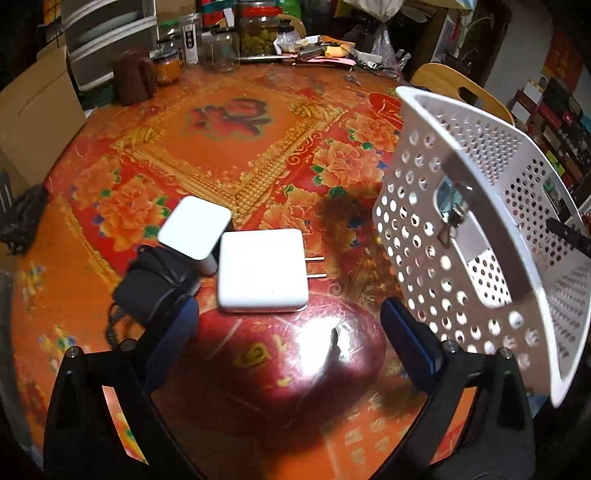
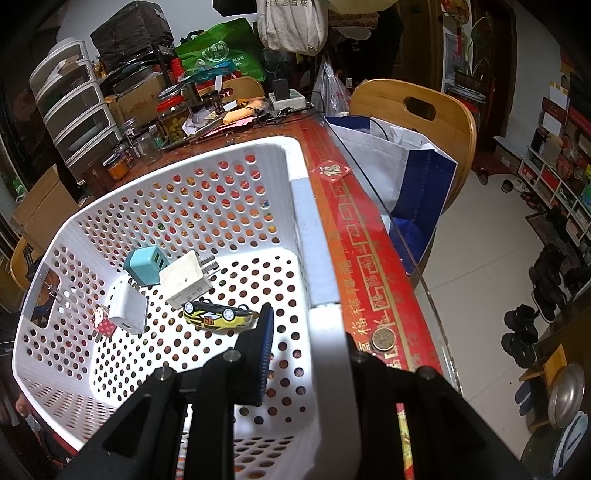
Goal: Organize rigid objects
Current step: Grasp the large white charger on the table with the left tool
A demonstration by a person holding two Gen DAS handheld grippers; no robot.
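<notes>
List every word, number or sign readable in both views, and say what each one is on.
"福" on the red diamond sticker at the table edge.
"福", repeated in gold along the red border strip of the tablecloth.
A large red character at the tablecloth's centre medallion: too blurred to read.
Number on the toy car: unclear.
Print on the green bag and hanging cloth bag: too small.

A round table (image 1: pixel 258 129) covered in glossy red floral print; two white chargers (image 1: pixel 263 275), a black adapter (image 1: pixel 155 284), the white basket (image 1: pixel 424 221) and jars (image 1: pixel 258 33) are seen resting on it.
</notes>
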